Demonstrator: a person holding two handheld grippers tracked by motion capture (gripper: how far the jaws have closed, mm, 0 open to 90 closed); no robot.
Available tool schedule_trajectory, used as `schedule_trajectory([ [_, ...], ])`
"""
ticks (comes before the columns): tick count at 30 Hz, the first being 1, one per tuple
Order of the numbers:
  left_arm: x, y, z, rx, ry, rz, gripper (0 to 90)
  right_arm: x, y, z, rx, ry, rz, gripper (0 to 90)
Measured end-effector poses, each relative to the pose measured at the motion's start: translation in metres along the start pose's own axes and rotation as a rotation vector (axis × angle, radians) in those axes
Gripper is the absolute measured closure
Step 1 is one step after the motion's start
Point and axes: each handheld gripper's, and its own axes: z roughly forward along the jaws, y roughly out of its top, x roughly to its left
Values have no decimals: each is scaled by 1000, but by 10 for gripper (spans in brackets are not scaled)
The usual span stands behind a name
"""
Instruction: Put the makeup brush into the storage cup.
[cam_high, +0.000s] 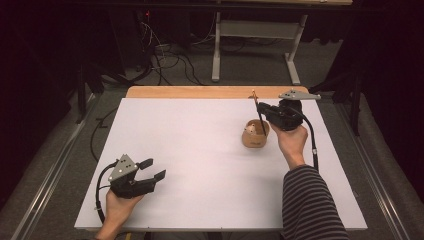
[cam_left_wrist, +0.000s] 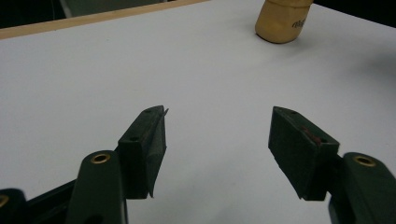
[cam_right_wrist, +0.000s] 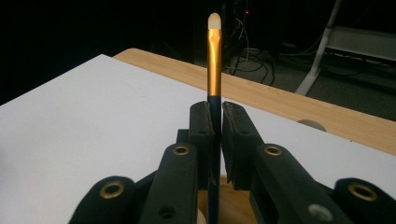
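Observation:
A slim brush (cam_high: 258, 107) with a dark handle, gold ferrule and pale tip (cam_right_wrist: 214, 56) stands upright, its lower end inside a small wooden cup (cam_high: 255, 136) on the right half of the white table (cam_high: 200, 150). My right gripper (cam_high: 261, 111) is shut on the brush handle just above the cup, and in the right gripper view its jaws (cam_right_wrist: 217, 116) pinch the handle, with the cup's rim (cam_right_wrist: 233, 205) below. My left gripper (cam_high: 152, 169) rests near the front left edge, open with nothing between its jaws (cam_left_wrist: 219, 140). The cup (cam_left_wrist: 282, 21) shows far off in the left gripper view.
A bare wooden strip (cam_high: 200, 92) runs along the table's far edge. Beyond it on the floor stand a grey desk frame (cam_high: 255, 45) and a tangle of cables (cam_high: 170, 60). A person's striped sleeve (cam_high: 310, 205) comes in at the bottom right.

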Motion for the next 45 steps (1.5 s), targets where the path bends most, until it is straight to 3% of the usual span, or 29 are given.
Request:
schedule_trajectory([
  [19, -1, 0, -1, -4, -2, 3, 371, -2, 1, 18, 20, -40, -10, 852],
  [45, -2, 0, 0, -3, -1, 8, 371, -2, -13, 27, 119, -59, -36, 850],
])
